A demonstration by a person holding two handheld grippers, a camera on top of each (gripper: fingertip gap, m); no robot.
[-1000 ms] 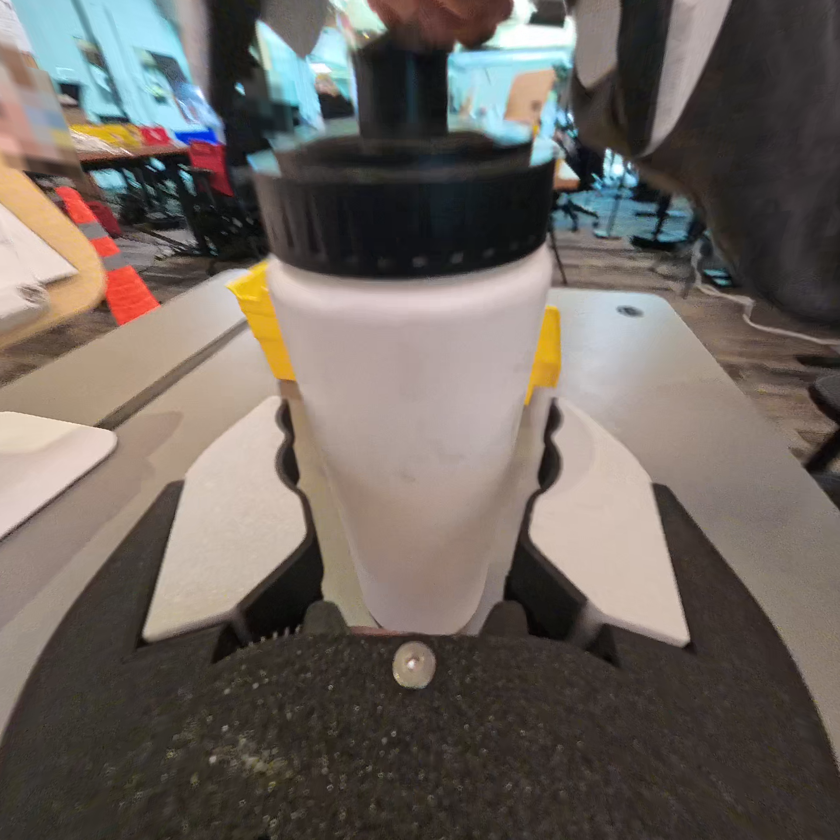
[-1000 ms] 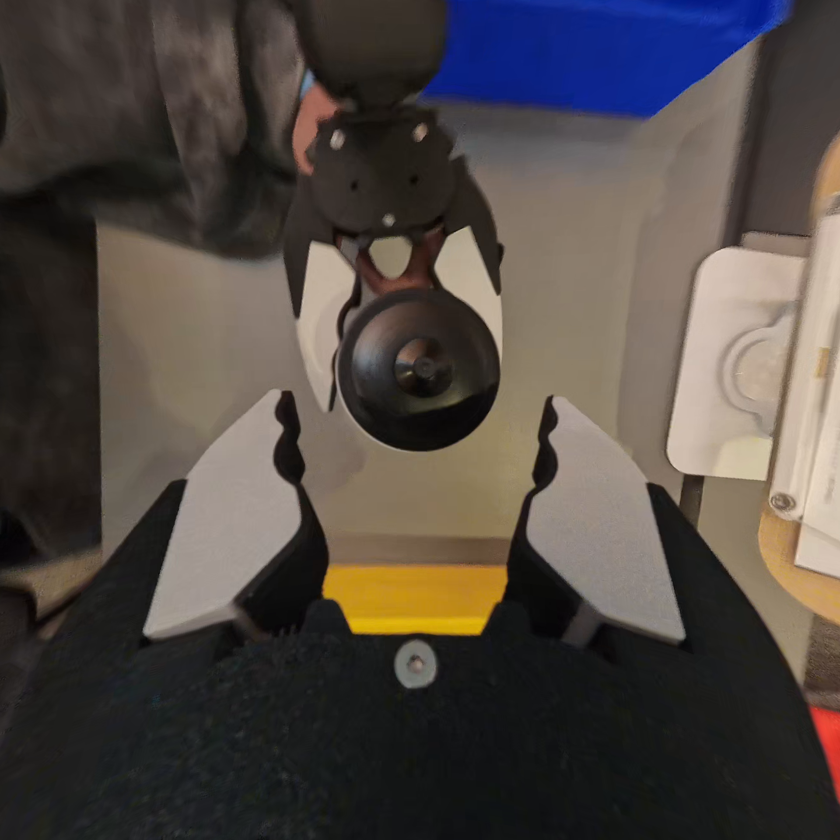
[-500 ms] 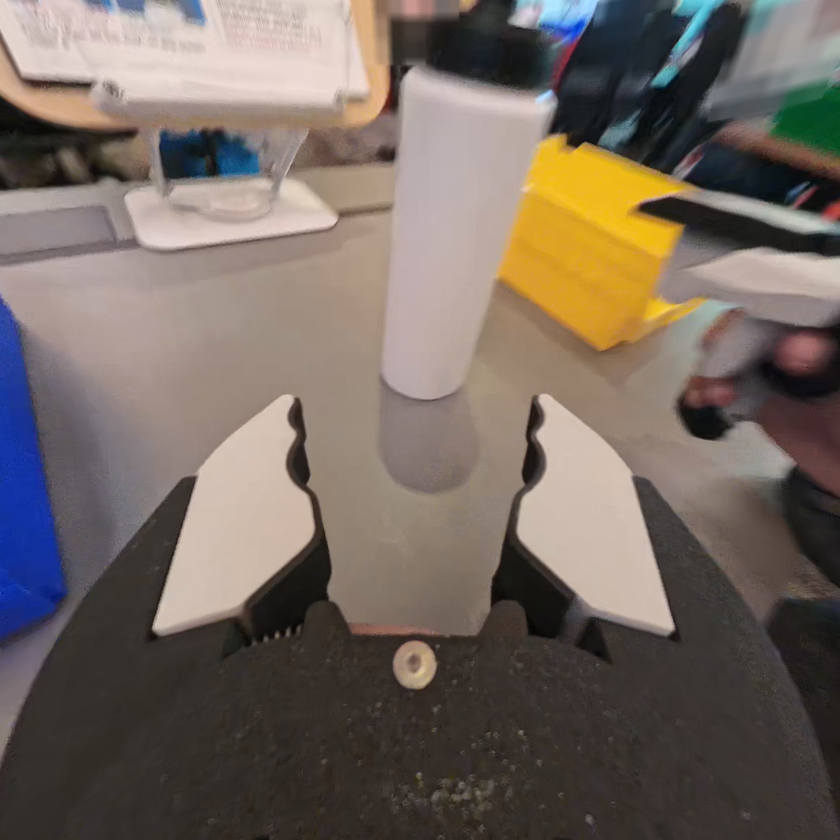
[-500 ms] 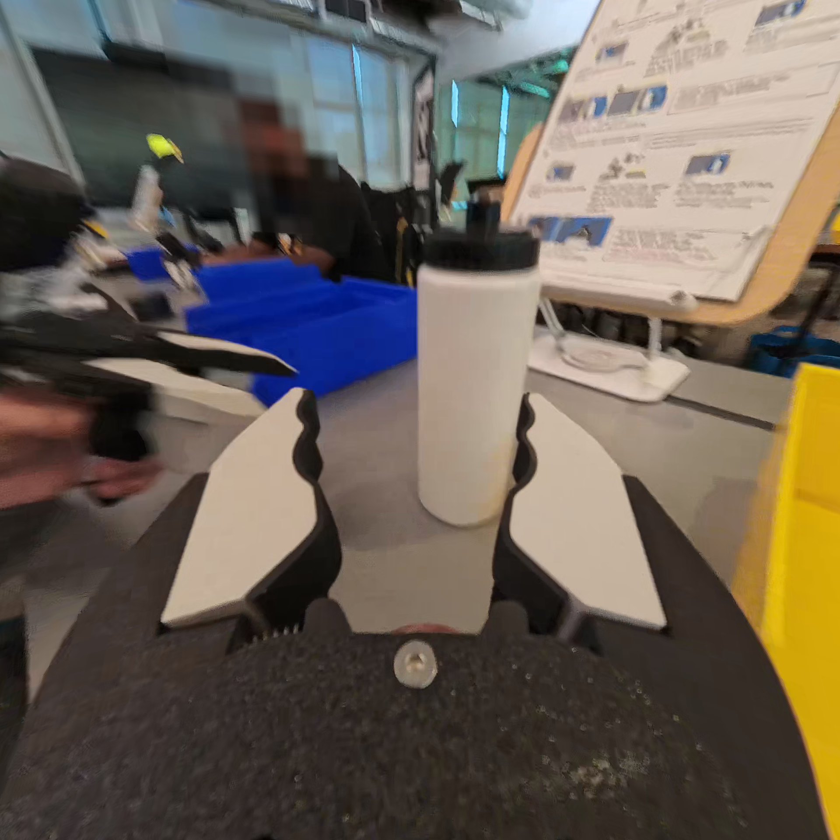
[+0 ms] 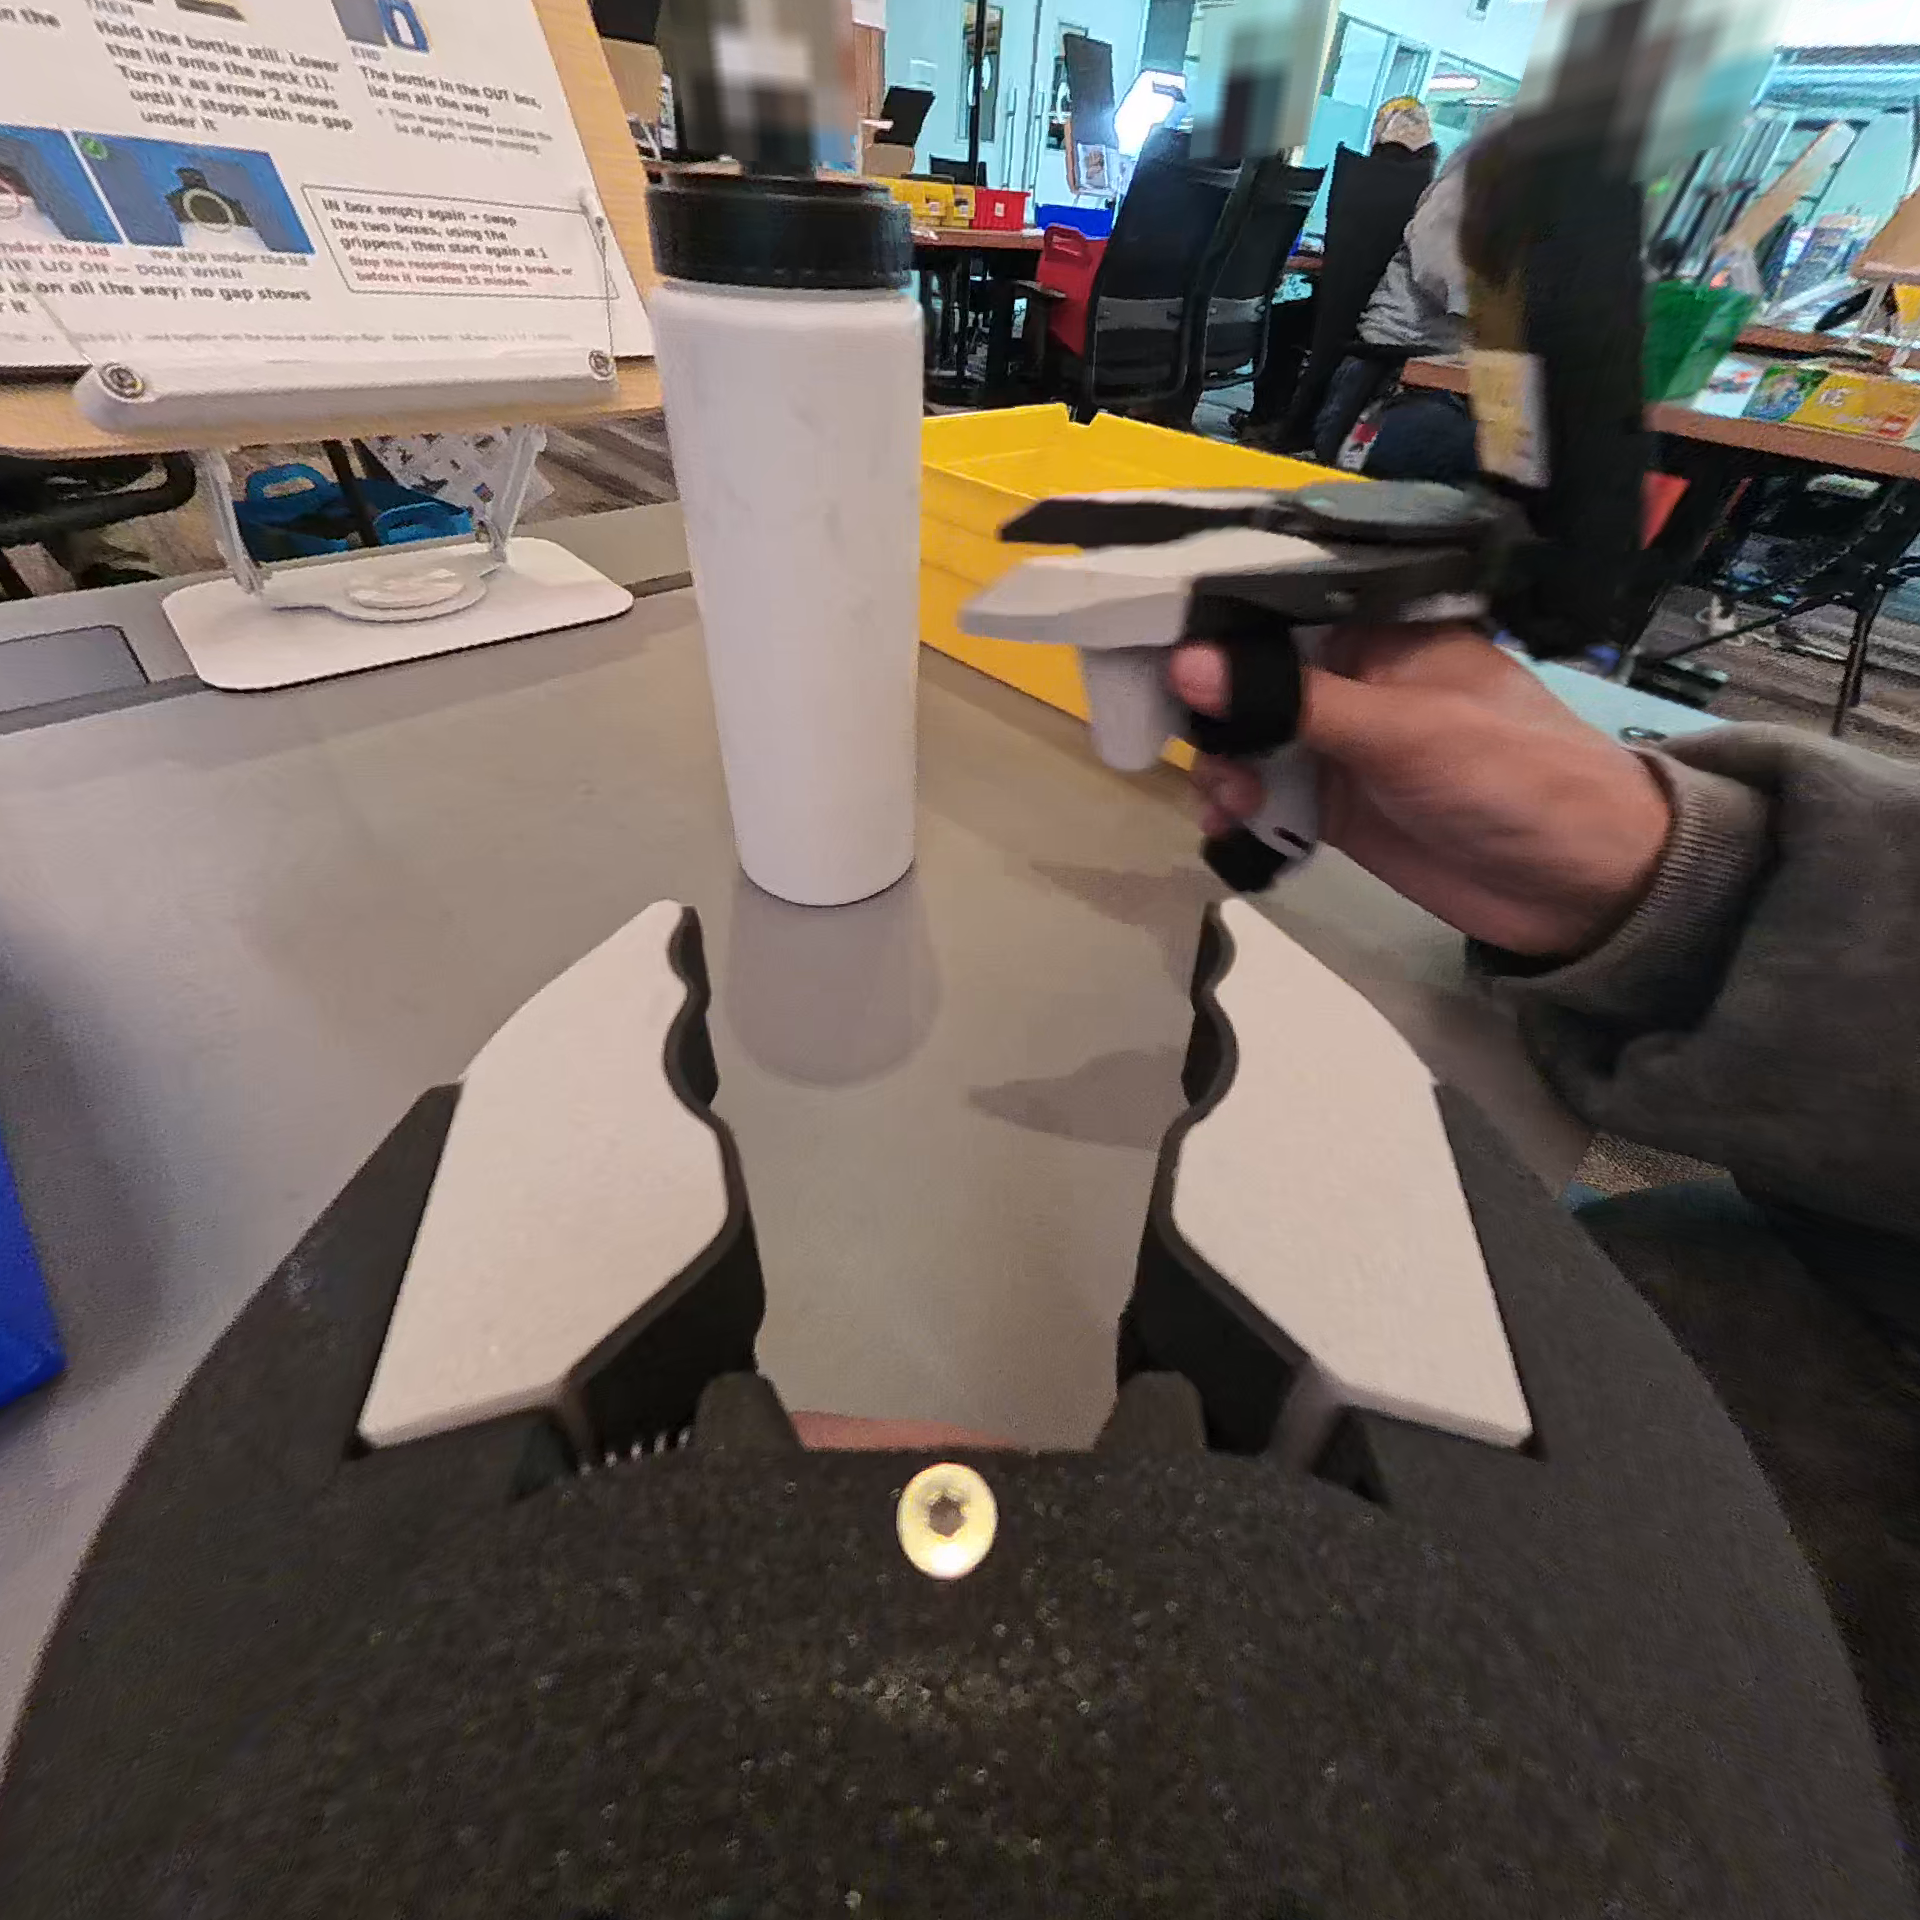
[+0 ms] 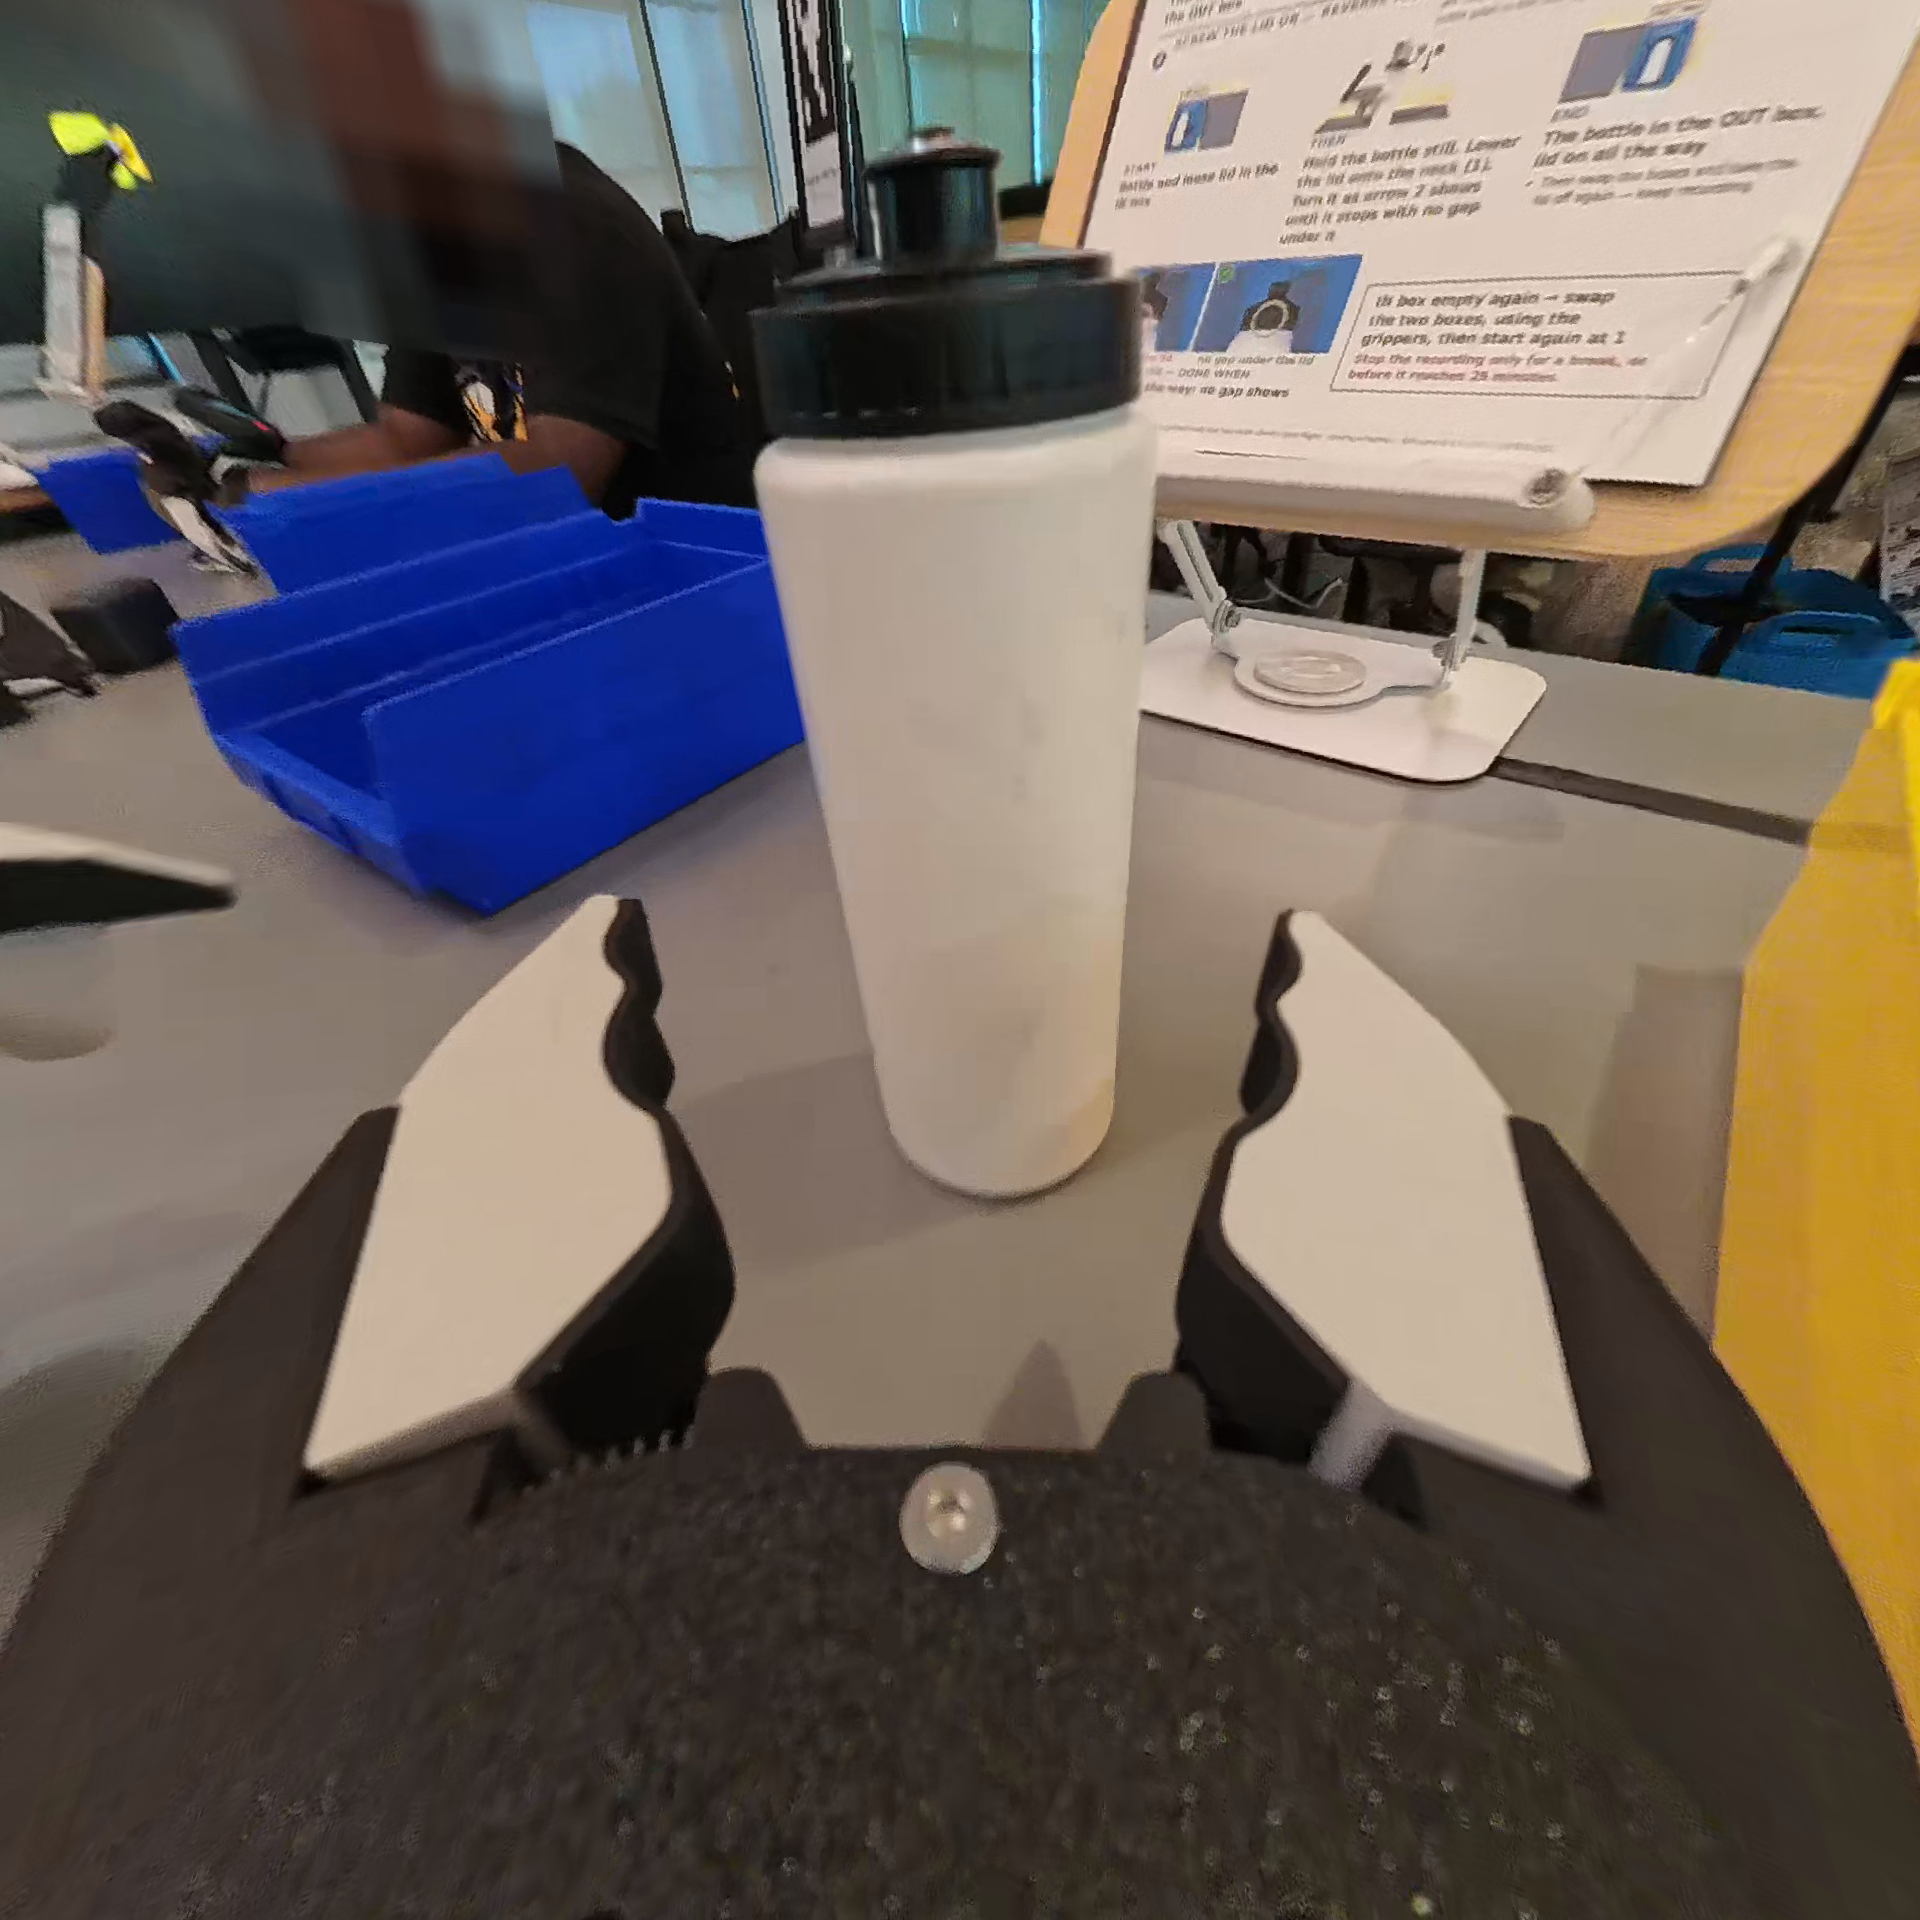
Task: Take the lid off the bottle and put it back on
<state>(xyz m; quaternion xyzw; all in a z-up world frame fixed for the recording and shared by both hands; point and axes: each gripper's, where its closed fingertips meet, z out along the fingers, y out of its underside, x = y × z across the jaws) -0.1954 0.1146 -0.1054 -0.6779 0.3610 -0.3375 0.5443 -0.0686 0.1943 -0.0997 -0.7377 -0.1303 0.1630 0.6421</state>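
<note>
- Worktop (image 5: 416, 831): grey, carried everything.
- Blue bin (image 6: 499, 707): on the worktop, left of the bottle in the right wrist view.
- Yellow bin (image 5: 1039, 540): behind and right of the bottle in the left wrist view.
- Sign stand (image 6: 1455, 312): behind the bottle, on a white base.
- Bottle (image 6: 977, 779): white, upright on the worktop, between the bins, free of both tongs.
- Right tongs (image 6: 956, 935): spread wide, empty, bottle base just ahead between the tips, not touching.
- Left tongs (image 5: 945, 935): spread wide, empty, short of the bottle.
- Hand (image 5: 1455, 769): held the right tongs' grip, beside the bottle.
- Lid (image 6: 945, 332): black, with spout, sat on the bottle.
</note>
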